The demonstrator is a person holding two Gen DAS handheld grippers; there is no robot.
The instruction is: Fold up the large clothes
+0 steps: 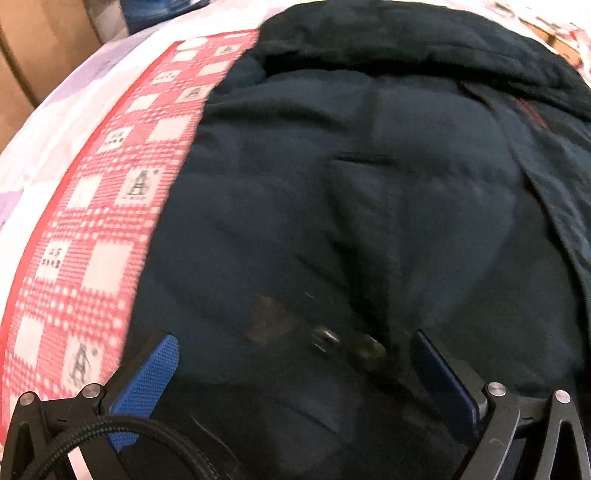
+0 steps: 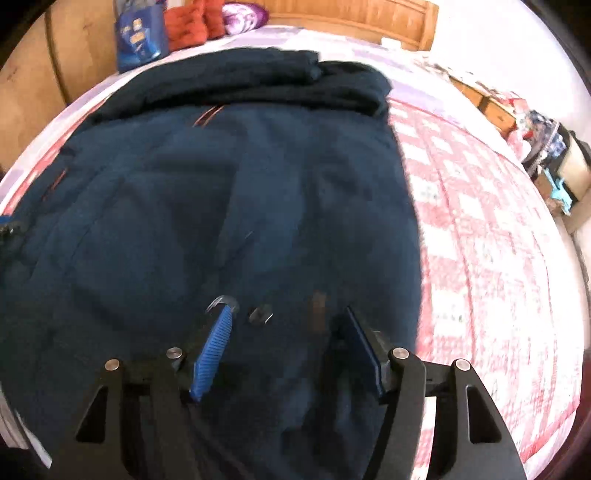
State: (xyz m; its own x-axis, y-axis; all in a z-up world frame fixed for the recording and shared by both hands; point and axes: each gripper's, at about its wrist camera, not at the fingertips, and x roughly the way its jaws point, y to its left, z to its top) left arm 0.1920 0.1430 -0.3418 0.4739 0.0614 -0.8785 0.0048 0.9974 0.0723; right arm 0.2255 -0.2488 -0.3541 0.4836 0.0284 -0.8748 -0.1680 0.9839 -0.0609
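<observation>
A large dark navy padded coat lies spread on a bed with a red checked sheet. Its collar or hood is a thicker dark roll at the far end. My left gripper hangs over the coat's near part, blue pads wide apart, open, with small metal fasteners on the cloth between the fingertips. In the right wrist view the coat fills the left and middle. My right gripper is open above it, a dark snap between its pads. No cloth is pinched in either.
The checked sheet lies bare to the right of the coat. At the bed's head stand a wooden headboard, a blue bag, orange-red cloth and a purple pillow. Clutter sits beside the bed at the right.
</observation>
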